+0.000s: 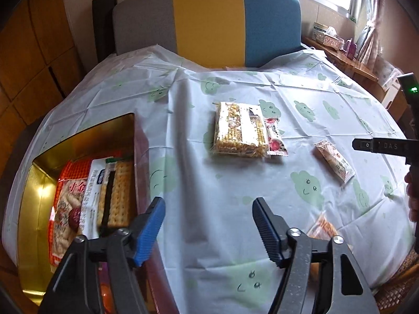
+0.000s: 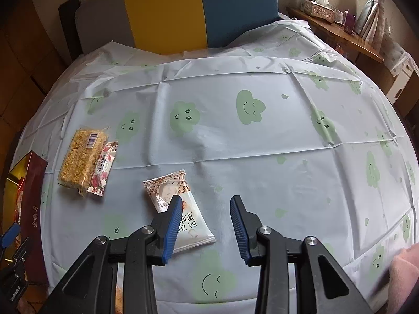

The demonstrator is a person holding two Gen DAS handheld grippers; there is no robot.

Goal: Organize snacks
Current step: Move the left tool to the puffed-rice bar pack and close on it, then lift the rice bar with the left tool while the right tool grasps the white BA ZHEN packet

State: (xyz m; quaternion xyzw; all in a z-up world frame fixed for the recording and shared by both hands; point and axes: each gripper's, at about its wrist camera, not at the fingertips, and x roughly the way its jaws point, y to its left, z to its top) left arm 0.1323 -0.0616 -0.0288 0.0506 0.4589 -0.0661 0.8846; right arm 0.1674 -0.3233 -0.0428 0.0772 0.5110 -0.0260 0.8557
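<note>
A gold tin box (image 1: 86, 141) at the table's left holds several snack packs, among them a cracker pack (image 1: 117, 191). My left gripper (image 1: 209, 217) is open and empty, just right of the box. A clear pack of puffed-grain bars (image 1: 238, 130) and a small rose-print packet (image 1: 275, 138) lie together mid-table; they also show in the right wrist view, the grain bars (image 2: 78, 157) and the rose packet (image 2: 103, 167). A white "BA ZH" packet (image 2: 180, 209) lies under my open, empty right gripper (image 2: 207, 214); it also shows in the left wrist view (image 1: 335, 164).
A tablecloth with green clouds (image 2: 262, 144) covers the table. A grey, yellow and blue chair back (image 1: 209, 23) stands behind it. A wooden shelf with a tissue box (image 1: 327, 34) is at the far right. Another orange snack pack (image 1: 322, 227) lies near the front edge.
</note>
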